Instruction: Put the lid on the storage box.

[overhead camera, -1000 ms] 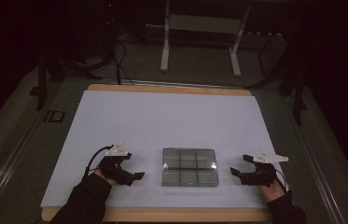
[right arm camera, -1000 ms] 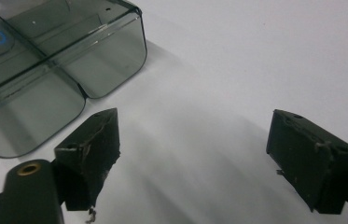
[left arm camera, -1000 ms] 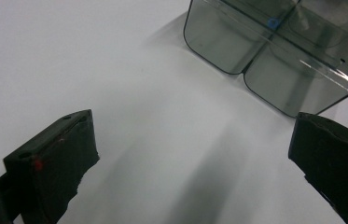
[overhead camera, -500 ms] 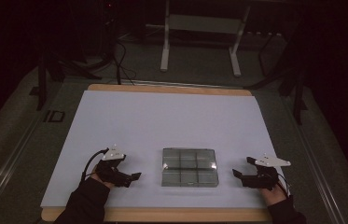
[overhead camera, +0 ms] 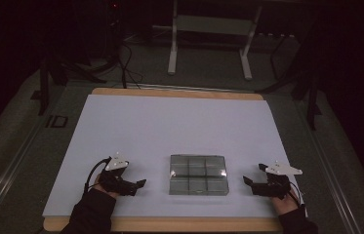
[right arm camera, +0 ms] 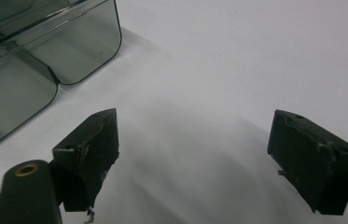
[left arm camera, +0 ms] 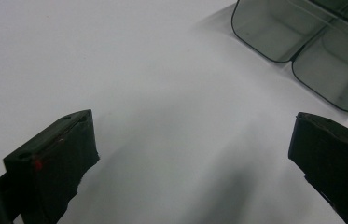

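Both our grippers have slid nearer the table's front edge. Our left gripper (overhead camera: pixel 139 184) and right gripper (overhead camera: pixel 249 181) gape wide, holding nothing, flanking the clear compartment tray (overhead camera: pixel 198 174) on the white sheet (overhead camera: pixel 179 126); beyond, a dim room.

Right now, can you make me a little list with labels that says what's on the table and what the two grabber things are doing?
surface: white sheet over a wooden table
main thing: clear compartment tray, six sections, looks empty
tray position: near the front edge, between the two grippers
left gripper: open, fingers spread, pointing toward the tray, not touching it
right gripper: open, fingers spread, pointing toward the tray, not touching it
held items: none
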### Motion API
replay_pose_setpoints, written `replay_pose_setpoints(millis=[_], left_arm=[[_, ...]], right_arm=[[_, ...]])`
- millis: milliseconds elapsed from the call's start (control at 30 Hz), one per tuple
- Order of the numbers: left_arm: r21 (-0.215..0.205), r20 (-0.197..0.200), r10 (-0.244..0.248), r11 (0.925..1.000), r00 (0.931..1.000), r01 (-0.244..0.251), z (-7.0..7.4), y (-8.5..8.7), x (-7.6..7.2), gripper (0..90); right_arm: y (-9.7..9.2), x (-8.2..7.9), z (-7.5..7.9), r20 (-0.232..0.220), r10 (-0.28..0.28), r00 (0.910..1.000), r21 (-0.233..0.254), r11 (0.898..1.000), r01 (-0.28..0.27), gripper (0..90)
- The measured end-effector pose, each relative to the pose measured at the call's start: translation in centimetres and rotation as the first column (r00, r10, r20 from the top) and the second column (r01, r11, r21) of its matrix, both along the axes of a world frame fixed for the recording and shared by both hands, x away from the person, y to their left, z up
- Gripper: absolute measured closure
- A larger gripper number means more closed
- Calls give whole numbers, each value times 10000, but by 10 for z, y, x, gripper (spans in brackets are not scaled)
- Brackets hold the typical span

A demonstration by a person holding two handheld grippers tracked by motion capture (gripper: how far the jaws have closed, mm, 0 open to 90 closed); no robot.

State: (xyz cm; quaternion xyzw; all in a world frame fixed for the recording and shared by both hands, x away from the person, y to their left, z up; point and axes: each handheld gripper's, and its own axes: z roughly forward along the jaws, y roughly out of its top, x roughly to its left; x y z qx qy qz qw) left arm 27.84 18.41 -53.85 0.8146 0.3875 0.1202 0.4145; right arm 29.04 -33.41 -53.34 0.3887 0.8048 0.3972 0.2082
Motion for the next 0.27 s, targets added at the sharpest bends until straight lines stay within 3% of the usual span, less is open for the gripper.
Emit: replay_pose_setpoints(millis=[267], left_arm=[[-22, 57, 4, 10000, 10000, -4, -1, -1, -1, 25]], right_arm=[[-1, 0, 0, 34, -19, 10000, 90, 10000, 18, 162]])
